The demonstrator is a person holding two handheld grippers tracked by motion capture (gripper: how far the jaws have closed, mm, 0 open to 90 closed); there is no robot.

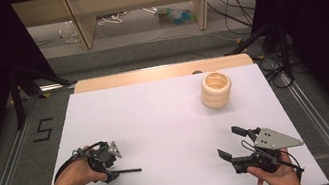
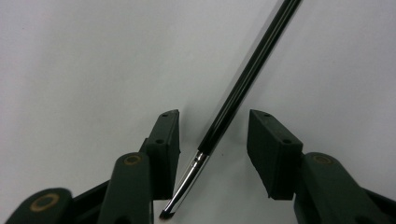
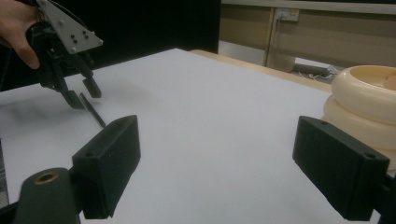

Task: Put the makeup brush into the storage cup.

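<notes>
While the left gripper (image 2: 214,140) points down at the white table (image 1: 167,122), its two black jaws stand apart with a thin black brush (image 2: 233,100) lying between them. Neither pad touches the brush: a gap shows on each side of it. The brush lies flat on the table, its silver ferrule and dark tip nearer the left jaw, its long black handle running away beyond the jaws. From above, the handle sticks out from this gripper toward the table's middle. Well apart, near the table's front right corner, the right gripper (image 1: 232,144) has its jaws spread wide with nothing between them. Farther back on that side stands a cream ringed holder (image 1: 216,90), far from the brush.
</notes>
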